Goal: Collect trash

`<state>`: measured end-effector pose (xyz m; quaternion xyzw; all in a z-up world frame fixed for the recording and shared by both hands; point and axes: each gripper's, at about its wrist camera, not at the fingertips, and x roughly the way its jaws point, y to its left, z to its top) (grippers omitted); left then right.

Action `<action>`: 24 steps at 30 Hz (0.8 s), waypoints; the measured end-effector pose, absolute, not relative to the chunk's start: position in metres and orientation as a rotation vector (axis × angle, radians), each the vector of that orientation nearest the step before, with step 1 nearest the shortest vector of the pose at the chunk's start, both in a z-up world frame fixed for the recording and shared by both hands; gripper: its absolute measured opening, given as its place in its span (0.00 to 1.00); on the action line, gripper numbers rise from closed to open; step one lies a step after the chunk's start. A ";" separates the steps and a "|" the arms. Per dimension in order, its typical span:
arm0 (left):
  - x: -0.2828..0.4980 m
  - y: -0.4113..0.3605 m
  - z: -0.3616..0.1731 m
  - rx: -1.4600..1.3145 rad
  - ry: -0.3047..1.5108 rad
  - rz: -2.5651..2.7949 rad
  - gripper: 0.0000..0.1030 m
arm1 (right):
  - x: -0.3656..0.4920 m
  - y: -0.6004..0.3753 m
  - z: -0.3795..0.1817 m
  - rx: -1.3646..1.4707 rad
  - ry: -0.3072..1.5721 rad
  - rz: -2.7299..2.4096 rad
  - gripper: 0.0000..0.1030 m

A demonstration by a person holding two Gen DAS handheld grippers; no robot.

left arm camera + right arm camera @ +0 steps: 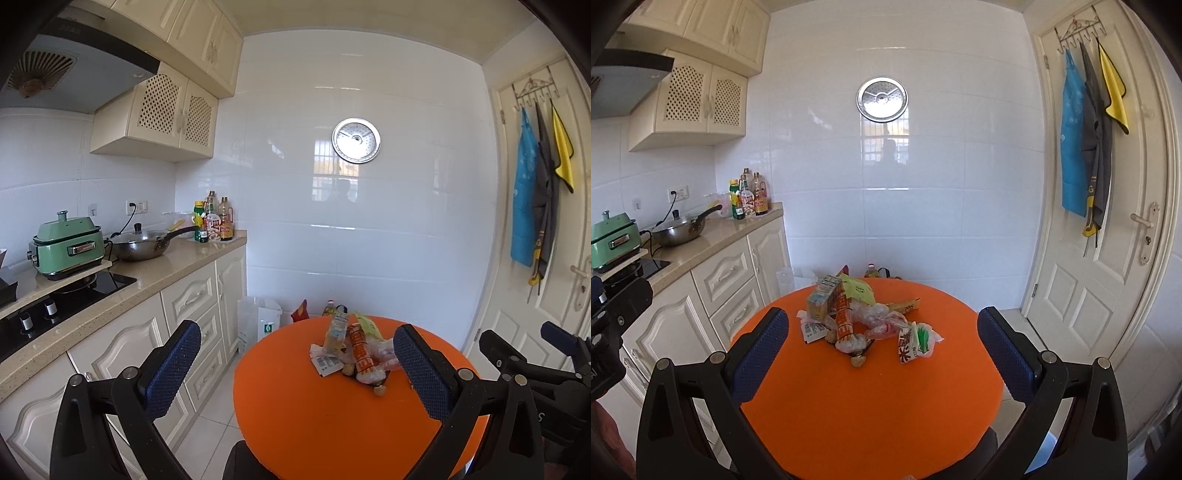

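A pile of trash [857,317] lies on the round orange table [871,406]: a drink carton [822,299], an orange snack wrapper [844,326], crumpled clear plastic, a white and green packet [916,343], a yellow-green bag and small scraps. The pile also shows in the left wrist view [356,350] on the table [314,417]. My left gripper [295,362] is open and empty, above the table's near side. My right gripper [882,343] is open and empty, held short of the pile. The right gripper's body shows at the left view's right edge [535,365].
A kitchen counter [155,273] with cabinets runs along the left, holding a green cooker [68,245], a pan [144,243] and bottles. White bags [258,321] stand on the floor behind the table. A door [1108,221] with hanging cloths is on the right.
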<state>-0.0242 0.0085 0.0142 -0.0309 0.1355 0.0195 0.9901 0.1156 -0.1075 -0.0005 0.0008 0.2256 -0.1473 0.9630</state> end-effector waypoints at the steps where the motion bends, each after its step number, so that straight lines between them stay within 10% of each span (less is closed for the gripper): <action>1: -0.024 0.009 0.014 -0.060 0.271 0.039 0.99 | 0.115 -0.107 0.000 0.002 0.455 -0.298 1.00; 24: 0.103 -0.011 -0.035 -0.064 0.508 0.039 0.99 | 0.192 -0.178 -0.079 0.057 0.700 -0.280 0.89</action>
